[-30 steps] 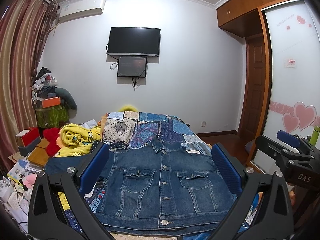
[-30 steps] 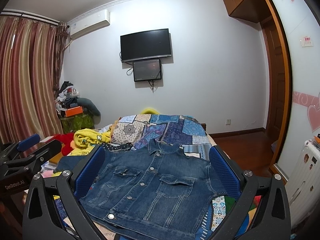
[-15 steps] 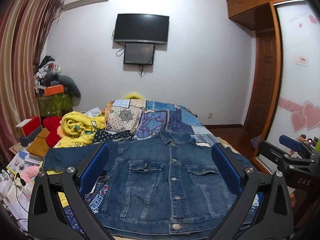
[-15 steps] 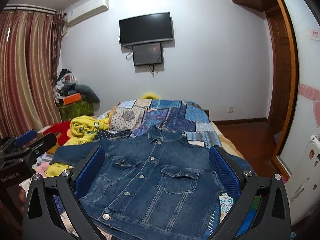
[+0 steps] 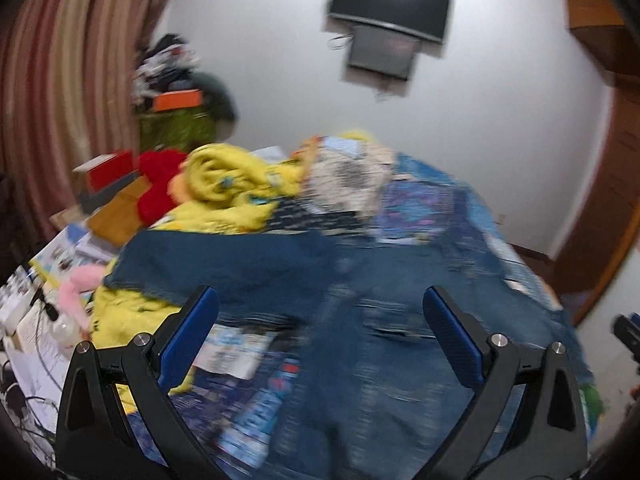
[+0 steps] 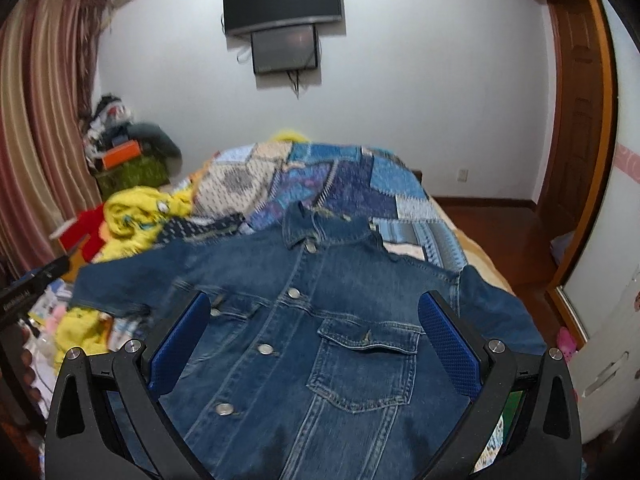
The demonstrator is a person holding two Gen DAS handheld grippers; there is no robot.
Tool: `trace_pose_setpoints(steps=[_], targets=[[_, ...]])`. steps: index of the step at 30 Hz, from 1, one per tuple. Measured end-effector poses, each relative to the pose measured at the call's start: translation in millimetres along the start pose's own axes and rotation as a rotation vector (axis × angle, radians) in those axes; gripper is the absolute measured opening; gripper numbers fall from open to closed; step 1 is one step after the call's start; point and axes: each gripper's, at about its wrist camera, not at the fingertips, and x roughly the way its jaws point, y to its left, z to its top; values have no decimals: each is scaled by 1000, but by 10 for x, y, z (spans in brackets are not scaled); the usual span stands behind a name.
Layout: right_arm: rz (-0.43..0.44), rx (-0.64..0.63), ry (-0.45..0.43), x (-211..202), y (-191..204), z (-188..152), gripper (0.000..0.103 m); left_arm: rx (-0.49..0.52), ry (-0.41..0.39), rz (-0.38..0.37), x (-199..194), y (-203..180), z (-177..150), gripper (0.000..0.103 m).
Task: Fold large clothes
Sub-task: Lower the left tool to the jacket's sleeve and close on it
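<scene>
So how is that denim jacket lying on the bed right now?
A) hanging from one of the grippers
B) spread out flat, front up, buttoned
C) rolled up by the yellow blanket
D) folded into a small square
B: the right wrist view shows the denim jacket spread on the bed, buttons and chest pockets facing up, sleeves out to the sides.

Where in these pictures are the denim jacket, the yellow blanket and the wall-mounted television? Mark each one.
denim jacket (image 6: pixel 360 344), right wrist view, on the flap of its chest pocket.
yellow blanket (image 5: pixel 224 184), left wrist view, on the bunched top of the heap.
television (image 6: pixel 282 0), right wrist view, on the middle of the dark screen.
</scene>
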Motion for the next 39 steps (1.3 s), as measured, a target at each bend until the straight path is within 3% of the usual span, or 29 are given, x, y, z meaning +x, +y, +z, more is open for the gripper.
trace_pose_setpoints(steps=[3,11,16,21,26,32,39], targets=[[-32,-8,61,256,-37,-2,103,-22,24,49,298,382,-59,103],[-157,-22,156,798,-190,4,103,-151,184,23,1051,1365,-210,103],[-108,39,257,1036,-297,-4,103,-330,309,-34,1507,1927,-343,102],[-81,94,355,1201,-379,-78,103,-490,351,-115,1777,2316,-413,88],[-57,133,376,1252,-405,-98,103,-561,381,-89,2025,2512,-400,72],[-49,128,364,1192,-416,-61,103,-489,385,-15,2106,2447,-269,41],[-36,109,341,1066,-424,-6,103,-252,308,120,1849,2026,105,14]])
